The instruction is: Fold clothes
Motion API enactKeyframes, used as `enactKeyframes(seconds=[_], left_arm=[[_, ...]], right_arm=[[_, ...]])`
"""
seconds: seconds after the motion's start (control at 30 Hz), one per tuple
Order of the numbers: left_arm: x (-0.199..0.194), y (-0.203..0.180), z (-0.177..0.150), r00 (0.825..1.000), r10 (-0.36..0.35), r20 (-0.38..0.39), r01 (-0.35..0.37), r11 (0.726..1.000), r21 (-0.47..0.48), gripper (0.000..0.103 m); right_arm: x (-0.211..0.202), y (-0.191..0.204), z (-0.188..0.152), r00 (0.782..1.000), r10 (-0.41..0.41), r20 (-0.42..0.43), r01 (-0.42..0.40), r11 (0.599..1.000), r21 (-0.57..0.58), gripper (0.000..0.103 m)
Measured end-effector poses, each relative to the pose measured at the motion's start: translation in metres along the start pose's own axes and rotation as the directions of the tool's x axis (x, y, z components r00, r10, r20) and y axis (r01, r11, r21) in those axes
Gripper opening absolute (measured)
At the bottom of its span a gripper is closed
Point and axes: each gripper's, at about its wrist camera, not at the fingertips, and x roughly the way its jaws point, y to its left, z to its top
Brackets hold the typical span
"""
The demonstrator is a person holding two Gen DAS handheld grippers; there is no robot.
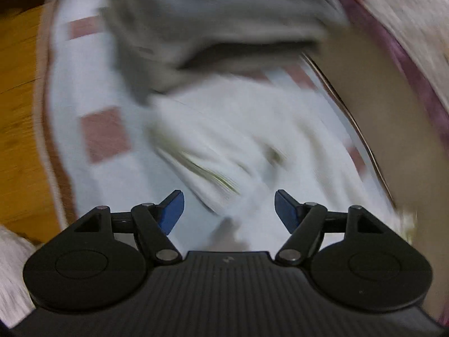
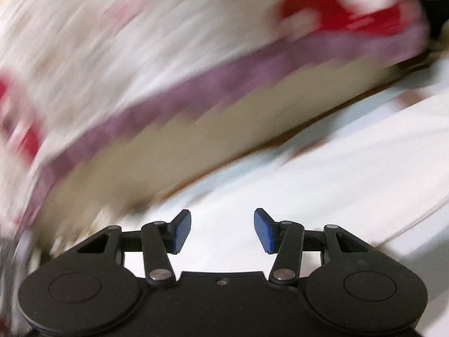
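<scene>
Between folds: both the left tongs and right tongs gape empty above the white garment lying crumpled beside a grey garment; next, I judge, pinching an edge

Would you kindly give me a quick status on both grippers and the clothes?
Left gripper open, empty. Right gripper open, empty. White garment and grey garment lying loose on the cloth. Views blurred; nothing seen in the way.
</scene>
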Motion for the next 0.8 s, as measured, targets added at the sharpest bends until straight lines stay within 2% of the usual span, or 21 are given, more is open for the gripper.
enactKeyframes(seconds=[0.03, 0.1, 0.2, 0.23, 0.27, 0.3, 0.33, 0.4, 0.47, 0.53, 0.6, 0.63, 0.67, 0.7, 0.73, 0.8], left_arm=[[0.003, 0.003, 0.001, 1.000, 0.022, 0.008, -0.022, 0.999, 0.033, 0.071], [0.014, -0.014, -0.003, 0.999, 0.050, 0.011, -0.051, 0.970, 0.238, 0.071], [0.032, -0.045, -0.012, 0.995, 0.090, 0.031, -0.094, 0.865, 0.493, 0.071], [0.038, -0.055, -0.014, 0.994, 0.094, 0.047, -0.104, 0.823, 0.558, 0.074], [0.048, -0.064, -0.016, 0.993, 0.101, 0.060, -0.116, 0.768, 0.630, 0.077], [0.058, -0.072, -0.017, 0.992, 0.107, 0.073, -0.127, 0.706, 0.697, 0.084], [0.068, -0.080, -0.018, 0.989, 0.119, 0.093, -0.148, 0.639, 0.755, 0.086], [0.091, -0.082, -0.020, 0.965, 0.190, 0.182, -0.255, 0.505, 0.825, 0.086], [0.102, -0.072, -0.015, 0.962, 0.186, 0.199, -0.267, 0.495, 0.827, 0.090], [0.100, -0.060, -0.002, 0.976, 0.150, 0.157, -0.215, 0.558, 0.802, 0.091], [0.101, -0.054, 0.009, 0.980, 0.146, 0.137, -0.199, 0.606, 0.770, 0.091], [0.101, -0.054, 0.009, 0.977, 0.146, 0.153, -0.210, 0.592, 0.778, 0.086], [0.102, -0.053, 0.008, 0.975, 0.145, 0.169, -0.222, 0.578, 0.786, 0.077], [0.102, -0.053, 0.008, 0.972, 0.144, 0.184, -0.233, 0.563, 0.793, 0.037], [0.102, -0.053, 0.007, 0.968, 0.143, 0.208, -0.252, 0.546, 0.799, 0.007], [0.090, -0.055, 0.005, 0.938, 0.140, 0.317, -0.343, 0.503, 0.793, 0.007]], right_arm=[[0.004, 0.024, -0.015, 0.998, 0.035, -0.048, -0.037, 0.998, -0.045, 0.055], [0.011, 0.073, -0.045, 0.987, 0.082, -0.136, -0.101, 0.985, -0.142, 0.056], [0.013, 0.127, -0.081, 0.975, 0.114, -0.192, -0.158, 0.959, -0.234, 0.057], [0.015, 0.138, -0.091, 0.971, 0.128, -0.202, -0.177, 0.954, -0.244, 0.057], [0.017, 0.149, -0.102, 0.966, 0.147, -0.213, -0.199, 0.947, -0.250, 0.057], [0.019, 0.160, -0.113, 0.961, 0.160, -0.224, -0.217, 0.941, -0.258, 0.057], [0.022, 0.170, -0.122, 0.957, 0.167, -0.236, -0.229, 0.936, -0.267, 0.057], [0.028, 0.187, -0.140, 0.949, 0.177, -0.259, -0.251, 0.924, -0.287, 0.057], [0.037, 0.201, -0.150, 0.944, 0.174, -0.279, -0.260, 0.915, -0.308, 0.057], [0.046, 0.216, -0.160, 0.940, 0.168, -0.298, -0.266, 0.907, -0.327, 0.057], [0.058, 0.227, -0.168, 0.935, 0.159, -0.317, -0.266, 0.905, -0.331, 0.057], [0.064, 0.232, -0.172, 0.933, 0.153, -0.326, -0.265, 0.906, -0.331, 0.057], [0.071, 0.236, -0.176, 0.933, 0.144, -0.330, -0.258, 0.906, -0.334, 0.057], [0.076, 0.239, -0.181, 0.935, 0.128, -0.331, -0.245, 0.907, -0.342, 0.057], [0.081, 0.241, -0.186, 0.937, 0.109, -0.331, -0.230, 0.907, -0.353, 0.057], [0.089, 0.246, -0.199, 0.940, 0.063, -0.336, -0.196, 0.904, -0.379, 0.057]])
